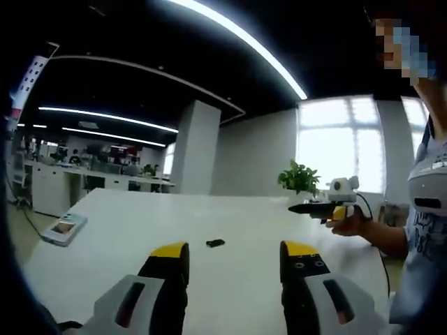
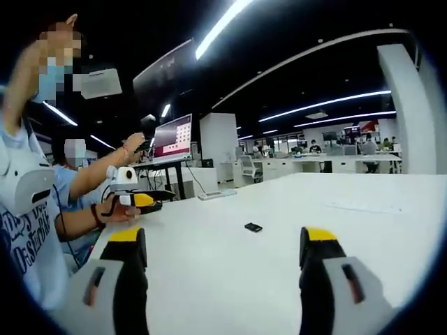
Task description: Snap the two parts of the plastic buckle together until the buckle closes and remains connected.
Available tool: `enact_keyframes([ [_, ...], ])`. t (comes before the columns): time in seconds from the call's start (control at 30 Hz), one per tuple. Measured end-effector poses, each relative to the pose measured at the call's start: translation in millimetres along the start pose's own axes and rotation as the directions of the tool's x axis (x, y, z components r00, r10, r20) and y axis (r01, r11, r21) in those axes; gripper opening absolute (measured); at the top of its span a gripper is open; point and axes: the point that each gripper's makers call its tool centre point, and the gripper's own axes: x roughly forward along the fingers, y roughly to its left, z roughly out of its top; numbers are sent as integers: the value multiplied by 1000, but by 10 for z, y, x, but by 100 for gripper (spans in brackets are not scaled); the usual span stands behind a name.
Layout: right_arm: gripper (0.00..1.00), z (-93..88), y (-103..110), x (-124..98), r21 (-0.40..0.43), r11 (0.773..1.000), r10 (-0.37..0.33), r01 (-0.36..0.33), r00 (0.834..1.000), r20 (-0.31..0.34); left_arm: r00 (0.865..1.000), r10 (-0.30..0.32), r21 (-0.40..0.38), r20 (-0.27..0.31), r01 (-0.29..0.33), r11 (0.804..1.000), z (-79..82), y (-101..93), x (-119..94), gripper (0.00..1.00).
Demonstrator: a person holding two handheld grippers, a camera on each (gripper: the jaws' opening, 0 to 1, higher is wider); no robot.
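Two claws, left (image 1: 234, 262) & right (image 2: 223, 248), both spread wide & empty; buckle (image 1: 215, 243) untouched at frame ctr on desk (image 1: 244, 216): pre-grasp step, next reach in.

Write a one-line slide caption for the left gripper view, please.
Open left gripper faces a small black buckle on the white table.

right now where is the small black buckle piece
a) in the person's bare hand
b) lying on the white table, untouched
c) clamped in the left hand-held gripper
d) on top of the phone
b: the small black buckle piece lies alone on the white table, ahead of the open left hand-held gripper; in the right gripper view it sits ahead of the open right hand-held gripper too, touched by neither.
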Motion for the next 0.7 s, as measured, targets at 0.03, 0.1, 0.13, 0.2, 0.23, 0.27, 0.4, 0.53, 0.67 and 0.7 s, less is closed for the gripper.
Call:
enact_keyframes([
  [0.03, 91, 5, 4, -1, -1, 1000, 2, -2, 1000, 2, 1000, 0, 3, 1, 0, 1000, 4, 0, 2, 53],
  [0.1, 91, 13, 13, -1, -4, 1000, 5, -5, 1000, 5, 1000, 3, 4, 4, -3, 1000, 25, 9, 3, 53],
  [0.13, 92, 19, 16, -2, -5, 1000, 6, -6, 1000, 7, 1000, 4, 4, 5, -4, 1000, 33, 12, 1, 54],
  [0.2, 92, 24, 21, -3, -5, 1000, 8, -8, 1000, 9, 1000, 7, 2, 10, -7, 1000, 58, 22, -5, 55],
  [0.23, 92, 29, 24, -6, -6, 1000, 10, -10, 1000, 11, 1000, 8, 0, 11, -8, 1000, 69, 27, -12, 56],
  [0.27, 93, 31, 25, -7, -6, 1000, 10, -10, 1000, 12, 1000, 6, 0, 12, -6, 1000, 73, 26, -17, 56],
  [0.4, 94, 53, 36, -11, 5, 1000, 15, -15, 1000, 25, 999, -4, 3, 41, 4, 1000, 109, 20, -39, 59],
  [0.53, 94, 51, 25, -16, 5, 1000, 13, -13, 1000, 26, 999, -13, -3, 50, 13, 1000, 113, 8, -32, 60],
  [0.67, 94, 46, 23, -14, 3, 1000, 13, -13, 1000, 24, 999, -22, 6, 45, 21, 1000, 94, -8, -21, 62],
  [0.7, 94, 46, 20, -13, 2, 1000, 12, -12, 1000, 23, 999, -25, 8, 45, 25, 1000, 90, -15, -19, 63],
])
